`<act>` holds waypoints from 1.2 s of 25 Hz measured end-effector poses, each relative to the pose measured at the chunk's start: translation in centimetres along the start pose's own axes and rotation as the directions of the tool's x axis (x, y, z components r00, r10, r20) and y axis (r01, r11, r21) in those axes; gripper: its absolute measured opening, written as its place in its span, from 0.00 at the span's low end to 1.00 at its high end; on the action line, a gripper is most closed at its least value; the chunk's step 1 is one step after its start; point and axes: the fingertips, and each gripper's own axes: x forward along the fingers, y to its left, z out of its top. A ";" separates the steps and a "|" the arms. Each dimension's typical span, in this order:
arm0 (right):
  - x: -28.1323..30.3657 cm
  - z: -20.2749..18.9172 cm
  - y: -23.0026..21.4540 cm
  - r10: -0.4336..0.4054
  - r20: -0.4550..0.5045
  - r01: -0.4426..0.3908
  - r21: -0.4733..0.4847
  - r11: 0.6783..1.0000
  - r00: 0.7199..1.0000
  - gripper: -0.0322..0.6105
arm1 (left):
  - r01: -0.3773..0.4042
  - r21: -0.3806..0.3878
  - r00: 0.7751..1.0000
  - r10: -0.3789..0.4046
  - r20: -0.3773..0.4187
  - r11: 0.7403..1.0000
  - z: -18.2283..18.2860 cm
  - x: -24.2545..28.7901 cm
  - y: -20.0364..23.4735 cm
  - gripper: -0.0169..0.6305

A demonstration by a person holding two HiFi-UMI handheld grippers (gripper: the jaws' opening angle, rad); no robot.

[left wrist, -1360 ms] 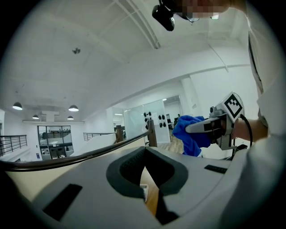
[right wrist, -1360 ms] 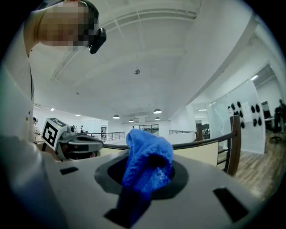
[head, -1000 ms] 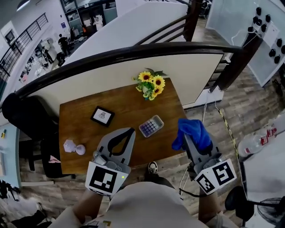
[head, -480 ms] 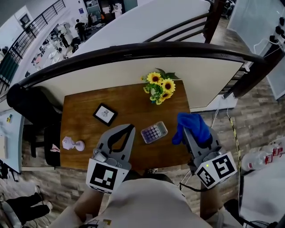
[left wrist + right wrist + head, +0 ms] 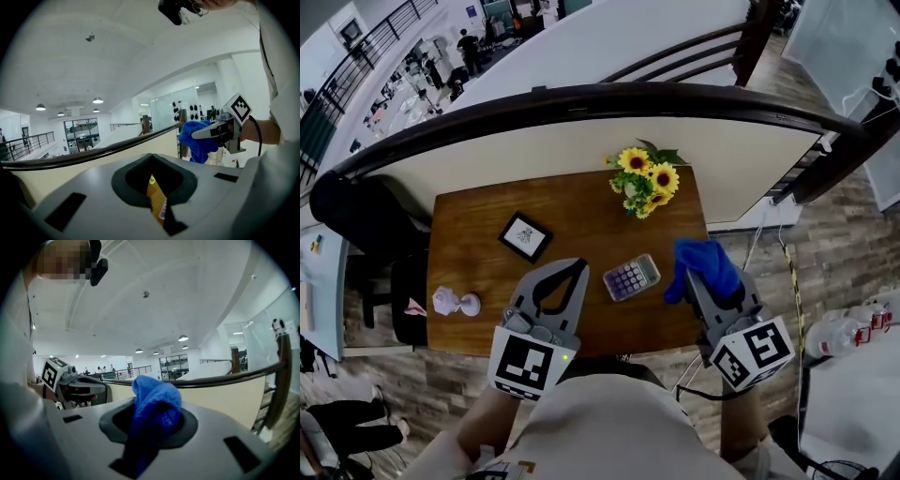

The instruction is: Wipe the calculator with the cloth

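Note:
The grey calculator (image 5: pixel 632 277) lies flat near the front edge of the wooden table (image 5: pixel 469 216). Just left of it, my left gripper (image 5: pixel 574 270) hovers over the table, shut with nothing held; in its own view the left gripper (image 5: pixel 153 159) shows only a thin slit between its jaws. My right gripper (image 5: pixel 701 277) is to the calculator's right, off the table's corner, shut on the blue cloth (image 5: pixel 701 262). The cloth (image 5: pixel 154 401) bunches up over the jaws and hides the tips. The left gripper view shows the same cloth (image 5: pixel 197 140) from the side.
A bunch of sunflowers (image 5: pixel 642 183) stands at the table's back right. A small framed picture (image 5: pixel 524 235) sits in the middle left and a small white figure (image 5: pixel 455 303) at the front left. A dark curved railing (image 5: pixel 581 98) runs behind, and a black chair (image 5: pixel 356 234) stands at the left.
Both grippers have moved slightly forward relative to the calculator, and the head view has shifted. The cloth stays held in the right gripper.

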 end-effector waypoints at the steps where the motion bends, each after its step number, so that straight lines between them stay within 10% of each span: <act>1: 0.4 -0.2 0.1 -0.001 -0.010 0.001 -0.003 1.000 1.000 0.21 | 0.001 -0.007 1.000 -0.001 -0.003 1.000 -0.2 0.0 0.3 0.03; 14: 7.4 -7.6 -1.7 -0.006 -0.227 0.009 0.008 1.000 0.974 0.21 | 0.039 -0.064 0.989 -0.048 -0.141 0.997 -8.0 4.6 2.5 0.03; 30: 14.2 -22.1 -3.8 0.041 -0.435 -0.012 0.068 0.998 0.900 0.21 | 0.138 -0.134 0.916 -0.178 -0.358 0.981 -22.9 11.7 0.0 0.03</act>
